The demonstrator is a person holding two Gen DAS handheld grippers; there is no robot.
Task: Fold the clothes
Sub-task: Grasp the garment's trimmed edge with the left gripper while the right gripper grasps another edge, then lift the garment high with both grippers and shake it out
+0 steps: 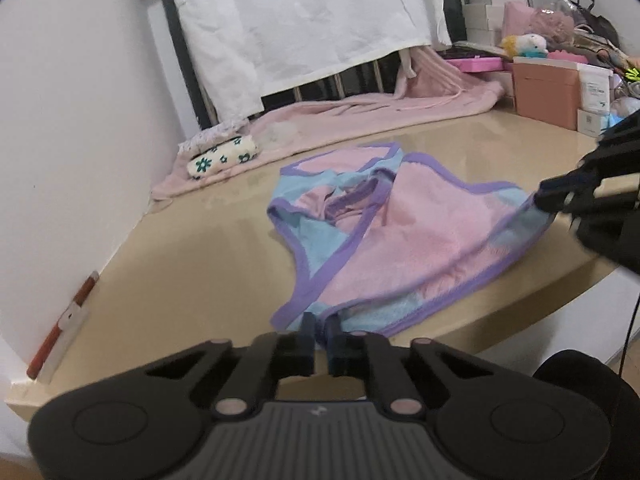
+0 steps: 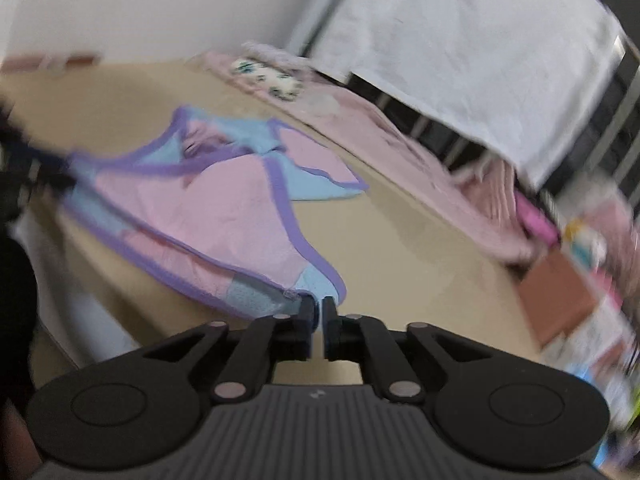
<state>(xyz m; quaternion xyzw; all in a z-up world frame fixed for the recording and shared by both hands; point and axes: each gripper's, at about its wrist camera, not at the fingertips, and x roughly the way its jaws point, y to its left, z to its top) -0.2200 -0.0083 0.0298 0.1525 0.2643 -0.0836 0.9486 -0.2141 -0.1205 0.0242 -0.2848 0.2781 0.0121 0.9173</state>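
A small pink and light-blue garment (image 1: 420, 232) (image 2: 208, 200) with purple trim lies spread on the beige table (image 1: 180, 280) (image 2: 400, 240). My left gripper (image 1: 320, 326) is shut on its near blue hem, and the cloth shows between the fingertips. In the right wrist view this gripper is a dark blur (image 2: 60, 172) at the garment's far left corner. My right gripper (image 2: 322, 308) is shut on the garment's other bottom corner, close to the table's front edge. The left wrist view shows it (image 1: 540, 196) pinching that corner, which is raised a little off the table.
A pink towel (image 1: 360, 112) and a folded floral cloth (image 1: 224, 158) lie along the back, under a hanging white sheet (image 1: 300, 20). Boxes and clutter (image 1: 544, 92) crowd the back right. A red and white tool (image 1: 64, 320) rests by the left wall. The table's edge curves at the front.
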